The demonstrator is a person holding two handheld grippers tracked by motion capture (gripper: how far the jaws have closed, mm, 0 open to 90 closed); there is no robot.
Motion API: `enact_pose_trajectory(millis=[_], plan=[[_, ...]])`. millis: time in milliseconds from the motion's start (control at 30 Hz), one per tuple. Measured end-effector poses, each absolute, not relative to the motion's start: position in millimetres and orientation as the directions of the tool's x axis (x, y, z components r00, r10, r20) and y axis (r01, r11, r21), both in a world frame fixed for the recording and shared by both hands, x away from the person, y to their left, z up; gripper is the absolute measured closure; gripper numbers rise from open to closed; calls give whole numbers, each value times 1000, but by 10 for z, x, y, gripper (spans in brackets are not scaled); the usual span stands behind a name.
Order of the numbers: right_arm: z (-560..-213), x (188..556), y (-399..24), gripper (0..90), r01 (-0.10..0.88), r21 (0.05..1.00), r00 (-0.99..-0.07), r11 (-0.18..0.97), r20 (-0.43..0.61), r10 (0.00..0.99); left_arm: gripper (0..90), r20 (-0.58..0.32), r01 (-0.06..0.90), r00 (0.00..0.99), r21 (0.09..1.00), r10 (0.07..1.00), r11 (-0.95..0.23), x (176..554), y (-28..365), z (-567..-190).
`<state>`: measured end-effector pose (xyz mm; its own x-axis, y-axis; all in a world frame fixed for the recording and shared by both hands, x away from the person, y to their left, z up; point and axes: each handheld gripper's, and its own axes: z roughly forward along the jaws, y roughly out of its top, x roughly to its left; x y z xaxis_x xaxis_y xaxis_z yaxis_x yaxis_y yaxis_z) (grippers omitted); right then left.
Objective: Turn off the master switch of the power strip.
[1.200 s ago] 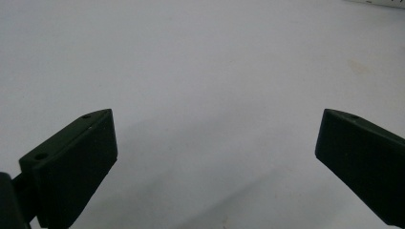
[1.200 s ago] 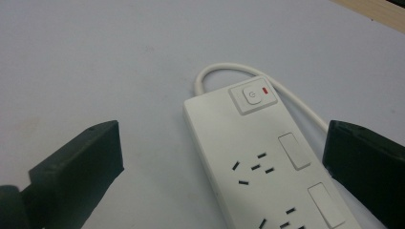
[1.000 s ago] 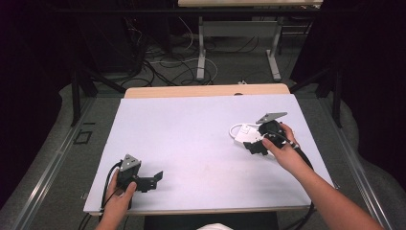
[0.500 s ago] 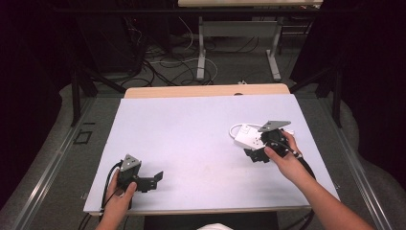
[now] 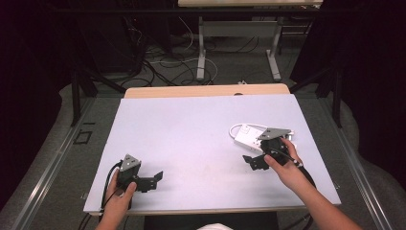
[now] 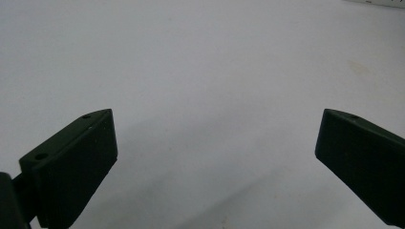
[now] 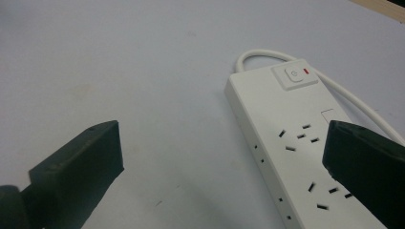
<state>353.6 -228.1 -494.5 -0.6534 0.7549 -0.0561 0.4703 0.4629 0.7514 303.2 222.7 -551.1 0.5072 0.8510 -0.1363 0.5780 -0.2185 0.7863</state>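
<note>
Right gripper (image 5: 252,160) has pulled back toward the person since a second ago, off the white plastic power strip (image 5: 249,135) and now just beside its near edge. Its jaws stand wide apart, holding nothing; in the right gripper view one jaw hangs over the strip's sockets, the other over bare table. Strip lies flat on the right side of the pale grey table top (image 5: 191,129), white cable looped behind. Left gripper (image 5: 154,177) unmoved at near left, jaws spread, empty.

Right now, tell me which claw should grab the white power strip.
The right claw: it is open beside the power strip, one jaw over its sockets. The left claw sits open over bare table, far across.
</note>
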Motion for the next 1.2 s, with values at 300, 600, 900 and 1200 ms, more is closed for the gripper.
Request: enact_pose_trajectory(millis=[300,600,900,1200], plan=[[-5034,3398,-2300,0,446,773,-654,451,-62,754,5,-137,580,507,785,851,-219,3030,2233,-5506],[-5152,3286,-2391,0,451,787,-645,421,-39,763,5,-137,578,506,787,852,-217,3029,2226,-5509],[-5267,3223,-2508,0,456,798,-629,394,-24,777,5,-128,576,508,786,852,-226,3032,2231,-5509],[-5375,3141,-2565,0,448,810,-617,378,-26,787,5,-139,580,504,786,852,-215,3028,2226,-5511]])
